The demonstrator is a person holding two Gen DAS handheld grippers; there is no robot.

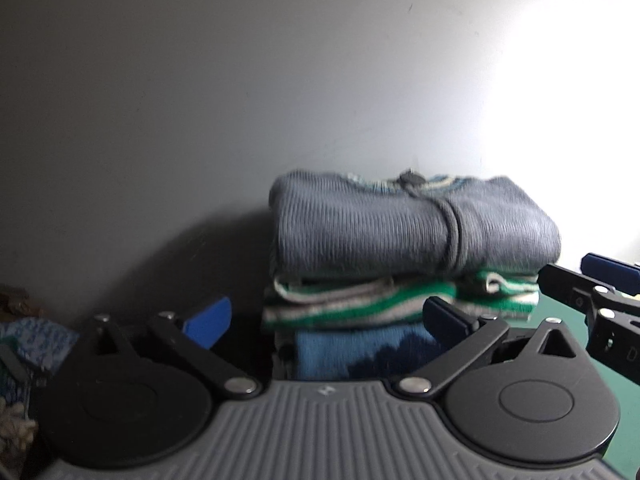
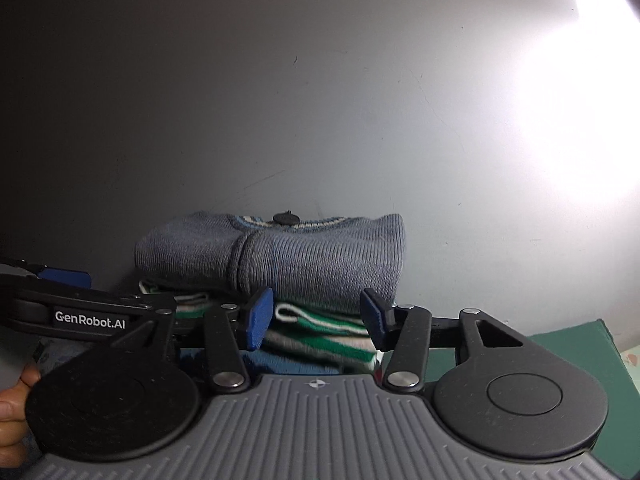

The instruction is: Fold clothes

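Observation:
A stack of folded clothes stands against the wall: a grey-blue knit sweater (image 1: 400,228) (image 2: 300,256) on top, a green-and-white striped garment (image 1: 360,304) (image 2: 328,332) under it, and a blue garment (image 1: 360,352) (image 2: 280,364) at the bottom. My left gripper (image 1: 328,320) is open wide just in front of the stack, its blue pads clear of the cloth. My right gripper (image 2: 316,320) is open at the stack's right part, with the striped garment showing in the gap and no pad visibly pressing on it. It also shows at the right edge of the left wrist view (image 1: 580,276).
The stack rests on a green surface (image 2: 580,344) (image 1: 560,316) beside a plain grey wall (image 1: 240,100). A heap of unfolded patterned clothes (image 1: 28,344) lies at the far left. A person's hand (image 2: 12,404) holds the left gripper (image 2: 80,316). Bright light glares from the upper right.

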